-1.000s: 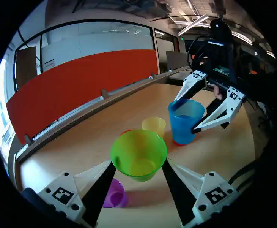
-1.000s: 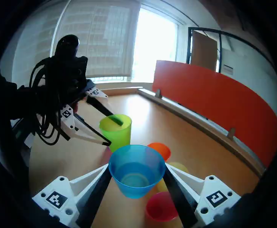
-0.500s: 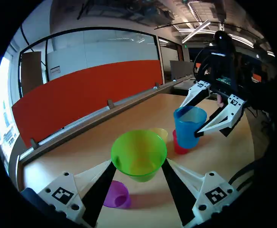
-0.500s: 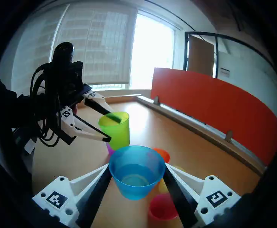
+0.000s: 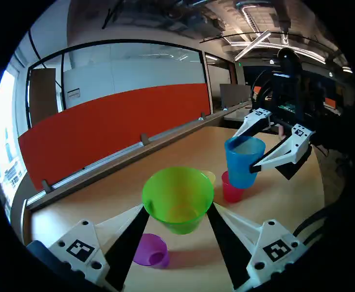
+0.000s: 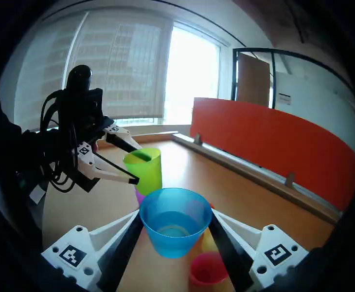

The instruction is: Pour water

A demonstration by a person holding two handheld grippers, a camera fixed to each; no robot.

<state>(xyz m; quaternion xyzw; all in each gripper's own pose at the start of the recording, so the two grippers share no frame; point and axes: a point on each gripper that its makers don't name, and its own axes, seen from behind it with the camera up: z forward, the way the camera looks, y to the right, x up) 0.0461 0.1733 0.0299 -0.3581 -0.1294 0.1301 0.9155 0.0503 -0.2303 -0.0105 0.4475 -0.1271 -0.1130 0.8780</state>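
Apart, green cup [image 5: 177, 199] and blue cup [image 5: 244, 161]

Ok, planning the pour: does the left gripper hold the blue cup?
No, the left gripper grips the green cup; the right gripper holds the blue cup.

Left tool [image 5: 177, 208], right tool [image 6: 175, 215], both clamped

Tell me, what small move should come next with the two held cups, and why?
Probably bring the blue plastic cup in the right gripper closer, above the green plastic cup in the left gripper: both are held upright and apart, and the blue one seems to hold water.
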